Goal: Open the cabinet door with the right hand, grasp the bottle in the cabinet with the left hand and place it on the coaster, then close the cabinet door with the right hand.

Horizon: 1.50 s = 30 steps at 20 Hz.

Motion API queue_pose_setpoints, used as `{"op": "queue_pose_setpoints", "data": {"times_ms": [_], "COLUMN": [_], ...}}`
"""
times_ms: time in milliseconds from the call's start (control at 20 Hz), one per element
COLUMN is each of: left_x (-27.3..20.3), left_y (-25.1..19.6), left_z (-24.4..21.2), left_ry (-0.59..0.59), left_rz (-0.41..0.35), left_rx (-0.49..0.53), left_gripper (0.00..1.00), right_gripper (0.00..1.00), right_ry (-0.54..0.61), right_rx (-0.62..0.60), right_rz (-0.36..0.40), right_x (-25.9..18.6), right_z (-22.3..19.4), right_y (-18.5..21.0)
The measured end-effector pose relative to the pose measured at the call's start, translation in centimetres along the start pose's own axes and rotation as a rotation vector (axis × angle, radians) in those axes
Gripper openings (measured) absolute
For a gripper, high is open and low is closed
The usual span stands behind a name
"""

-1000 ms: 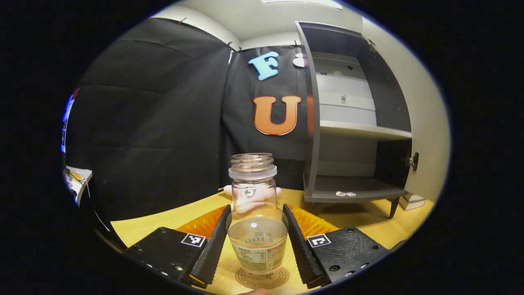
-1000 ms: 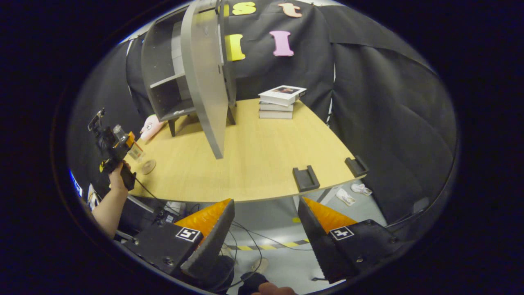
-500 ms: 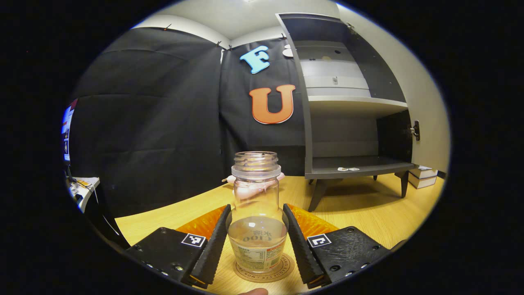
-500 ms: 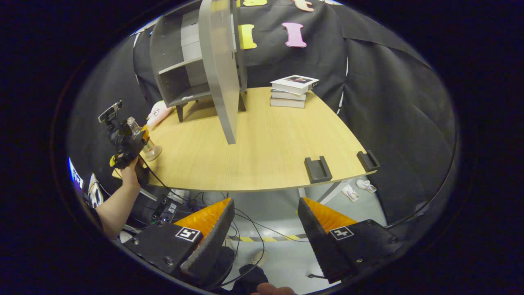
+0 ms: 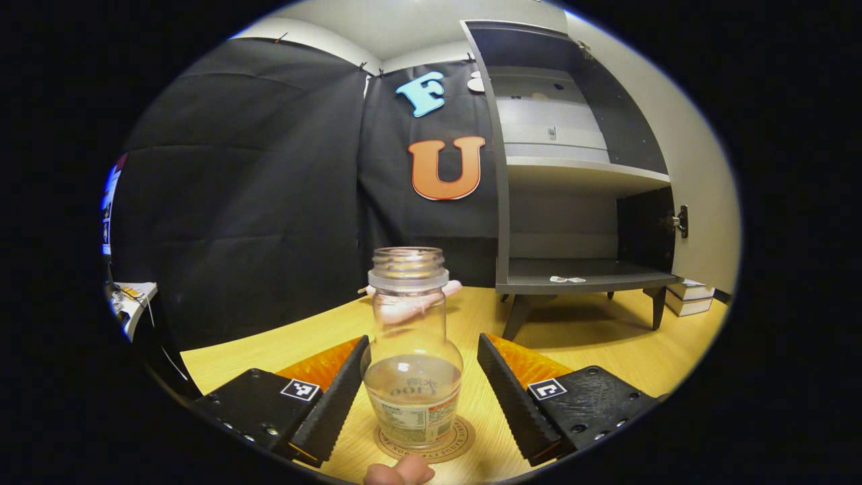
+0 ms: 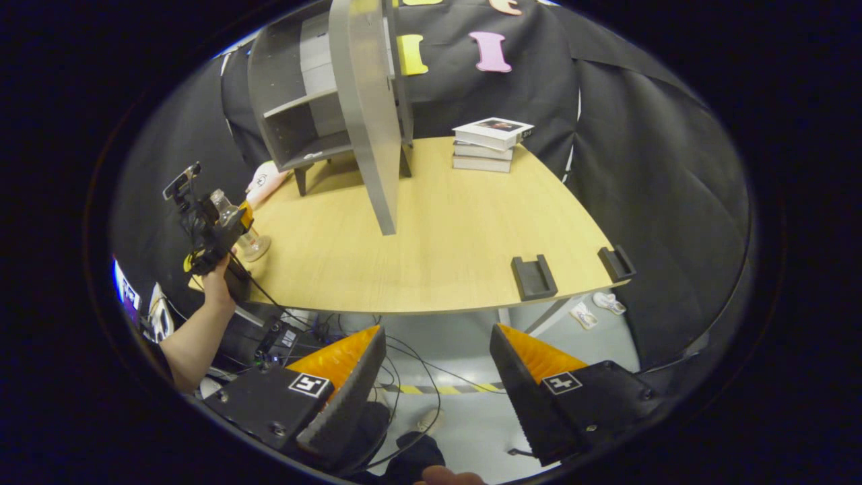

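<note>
The clear, capless bottle (image 5: pixel 412 377) holds a little water and stands upright on the round coaster (image 5: pixel 458 434) on the wooden table. My left gripper (image 5: pixel 422 339) is open around it: a gap shows at the right finger, while the left finger lies close to the glass. The grey cabinet (image 5: pixel 579 273) stands behind on the right, its door (image 5: pixel 700 175) swung wide. In the right gripper view, my right gripper (image 6: pixel 438 330) is open and bare off the table's front edge, above the floor. From there the bottle (image 6: pixel 222 202), the left gripper (image 6: pixel 209 229) and the cabinet door (image 6: pixel 367 114) lie far off.
A pink soft toy (image 5: pixel 454 288) lies behind the bottle. A stack of books (image 6: pixel 488 141) sits at the table's back right. Two black holders (image 6: pixel 534 277) (image 6: pixel 618 263) stand on the front edge. Cables and a striped tape line run across the floor below.
The bottle came down onto the coaster, and the left fingers have now spread away from it. The right gripper has barely moved and stays open.
</note>
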<state>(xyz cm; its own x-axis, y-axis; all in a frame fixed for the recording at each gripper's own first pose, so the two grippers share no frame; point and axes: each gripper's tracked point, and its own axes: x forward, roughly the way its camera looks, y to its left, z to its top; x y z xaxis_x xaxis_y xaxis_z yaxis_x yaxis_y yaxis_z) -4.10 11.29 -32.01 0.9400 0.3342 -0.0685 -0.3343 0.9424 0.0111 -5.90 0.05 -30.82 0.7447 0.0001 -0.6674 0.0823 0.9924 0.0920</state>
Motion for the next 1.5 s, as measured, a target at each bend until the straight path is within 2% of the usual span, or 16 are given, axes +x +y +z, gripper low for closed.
{"op": "queue_pose_setpoints", "data": {"times_ms": [100, 200, 300, 400, 600, 700, 800, 900, 1000, 1050, 1150, 1250, 1300, 1350, 1450, 1500], "left_x": [-0.3, -0.6, -0.8, -1.3, -4.3, -5.6, -7.1, -8.8, -9.1, -8.8, -7.9, -8.6, -9.2, -9.5, -9.7, -10.1], "left_y": [0.5, 0.2, 0.1, 0.0, 0.5, 0.3, -1.1, -2.5, -5.4, -6.2, -8.2, -11.6, -12.7, -12.7, -13.4, -14.5], "left_z": [0.7, 1.7, 2.5, 4.8, 13.7, 18.9, 24.0, 28.9, 32.3, 33.0, 32.7, 31.0, 30.5, 30.9, 30.9, 30.9], "left_ry": [-0.027, -0.063, -0.084, -0.136, -0.258, -0.287, -0.328, -0.370, -0.406, -0.399, -0.338, -0.223, -0.184, -0.162, -0.101, -0.061], "left_rz": [0.029, 0.014, 0.010, 0.008, -0.019, -0.043, -0.120, -0.184, -0.300, -0.327, -0.408, -0.554, -0.594, -0.595, -0.582, -0.604], "left_rx": [0.018, 0.029, 0.078, 0.143, 0.189, 0.184, 0.142, 0.100, 0.131, 0.144, 0.121, 0.050, 0.026, 0.019, 0.004, -0.013], "left_gripper": [0.96, 0.96, 0.96, 0.96, 0.96, 0.96, 0.96, 0.96, 0.95, 0.96, 0.95, 0.94, 0.94, 0.94, 0.94, 0.96], "right_gripper": [1.00, 1.00, 0.96, 1.00, 1.00, 0.99, 0.99, 1.00, 1.00, 1.00, 0.99, 1.00, 1.00, 1.00, 1.00, 1.00], "right_ry": [-0.003, 0.011, 0.013, 0.005, -0.225, -0.308, -0.363, -0.447, -0.504, -0.501, -0.501, -0.547, -0.576, -0.606, -0.666, -0.711], "right_rx": [-0.019, -0.032, -0.025, -0.025, -0.057, -0.045, -0.042, -0.005, 0.042, 0.063, 0.085, 0.074, 0.067, 0.064, 0.051, 0.034], "right_rz": [-0.006, -0.009, -0.007, -0.018, -0.134, -0.147, -0.148, -0.185, -0.251, -0.288, -0.348, -0.372, -0.390, -0.396, -0.341, -0.305], "right_x": [0.6, 0.6, 0.7, 0.5, -1.8, -3.1, -4.7, -6.8, -8.5, -9.0, -10.1, -11.0, -11.4, -11.7, -11.9, -12.0], "right_z": [0.0, -0.4, -0.3, 0.5, 8.5, 12.2, 15.7, 19.2, 20.8, 20.9, 21.8, 24.7, 26.3, 27.9, 31.2, 33.0], "right_y": [-0.3, -0.3, 0.1, 0.1, -1.0, -0.3, 0.2, -0.4, -2.4, -3.5, -4.6, -5.7, -6.1, -6.2, -4.4, -3.2]}}
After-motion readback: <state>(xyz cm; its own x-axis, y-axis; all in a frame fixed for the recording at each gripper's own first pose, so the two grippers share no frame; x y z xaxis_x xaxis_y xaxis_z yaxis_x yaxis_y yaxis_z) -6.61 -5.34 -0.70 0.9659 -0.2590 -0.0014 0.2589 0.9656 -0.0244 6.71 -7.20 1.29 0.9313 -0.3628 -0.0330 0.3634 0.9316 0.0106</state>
